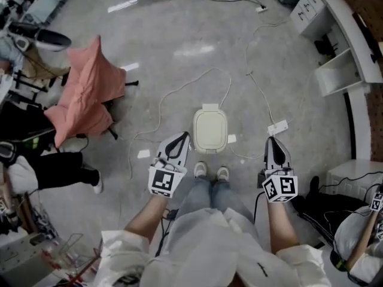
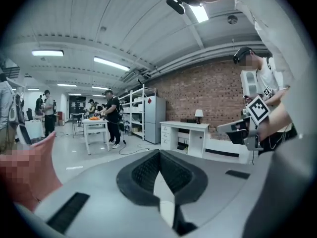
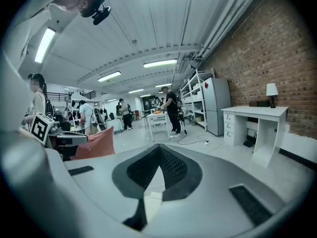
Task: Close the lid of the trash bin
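Down on the grey floor [image 1: 179, 52], just ahead of our 2 shoes [image 1: 210, 171], the trash bin [image 1: 210, 147] stands with its pale lid [image 1: 210, 127] lying flat across the top. From the head view we see the left gripper [image 1: 181, 137] just left of the bin and the right gripper [image 1: 271, 140] further off to its right, both held up in the air and neither touching it. Each gripper's own view looks out across the room, not down at the bin. In both of those views we find the 2 black pads [image 2: 141, 175] pressed together at their tips with nothing between them, so both grippers are closed and empty. A white cable [image 1: 179, 88] loops over the floor behind the bin, and a pink cloth [image 1: 90, 88] is draped over something well to the left.
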Demonstrator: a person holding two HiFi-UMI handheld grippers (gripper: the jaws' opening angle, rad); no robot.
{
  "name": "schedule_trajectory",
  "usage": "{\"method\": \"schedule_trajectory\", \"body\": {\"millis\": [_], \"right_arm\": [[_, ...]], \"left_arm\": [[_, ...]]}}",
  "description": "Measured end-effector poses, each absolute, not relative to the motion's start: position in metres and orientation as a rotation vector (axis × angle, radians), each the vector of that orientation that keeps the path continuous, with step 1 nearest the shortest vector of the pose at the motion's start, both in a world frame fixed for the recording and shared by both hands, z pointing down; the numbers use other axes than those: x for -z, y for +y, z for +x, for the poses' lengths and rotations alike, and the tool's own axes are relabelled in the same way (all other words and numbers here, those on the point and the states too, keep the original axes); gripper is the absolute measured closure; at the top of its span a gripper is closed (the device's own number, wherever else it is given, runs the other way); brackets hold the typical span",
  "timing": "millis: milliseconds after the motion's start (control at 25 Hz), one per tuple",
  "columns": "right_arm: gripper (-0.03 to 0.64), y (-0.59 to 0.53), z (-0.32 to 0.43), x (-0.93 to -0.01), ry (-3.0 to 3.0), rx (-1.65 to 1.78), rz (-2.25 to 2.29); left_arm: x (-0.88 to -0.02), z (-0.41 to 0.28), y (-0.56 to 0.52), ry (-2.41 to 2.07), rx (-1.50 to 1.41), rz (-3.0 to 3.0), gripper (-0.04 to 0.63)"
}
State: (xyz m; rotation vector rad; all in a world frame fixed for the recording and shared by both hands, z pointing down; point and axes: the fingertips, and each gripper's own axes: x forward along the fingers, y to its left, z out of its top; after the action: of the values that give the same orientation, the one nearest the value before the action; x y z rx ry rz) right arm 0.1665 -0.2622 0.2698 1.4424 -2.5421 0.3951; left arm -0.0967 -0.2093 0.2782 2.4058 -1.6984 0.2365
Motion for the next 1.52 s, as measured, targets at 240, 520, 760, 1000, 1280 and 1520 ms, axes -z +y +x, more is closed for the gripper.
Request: {"method": "schedule_trajectory", "body": {"millis": [240,520,760,1000,1280,1520], "right_arm": [[0.598,-0.222,0.183,-0.181,-2.611,-0.275,1.521],[0.598,-0.190,0.224,-0.145,-2.606,-0.218,1.643],[0.598,-0.172,0.236,-0.130,-2.610,-0.171,1.672],[0.598,-0.169,0.232,-0.119,-2.639,-0.149,1.666],[0.598,-0.171,0.225,-0.118,-2.647,-0.135,1.656],[0.600,-0.171,0.225,-0.119,-2.634,-0.139,1.657]], "left_arm": [[-0.201,-0.116,-0.171,-1.827,-0.145,2.381,0.571],[-0.132,-0.117,-0.140,-1.929,-0.055,2.456,0.571],[-0.109,-0.128,-0.115,-2.023,0.008,2.422,0.569],[-0.098,-0.145,-0.106,-2.094,0.014,2.397,0.571],[-0.098,-0.147,-0.106,-2.109,0.002,2.410,0.571],[-0.099,-0.145,-0.112,-2.088,-0.001,2.419,0.571]]}}
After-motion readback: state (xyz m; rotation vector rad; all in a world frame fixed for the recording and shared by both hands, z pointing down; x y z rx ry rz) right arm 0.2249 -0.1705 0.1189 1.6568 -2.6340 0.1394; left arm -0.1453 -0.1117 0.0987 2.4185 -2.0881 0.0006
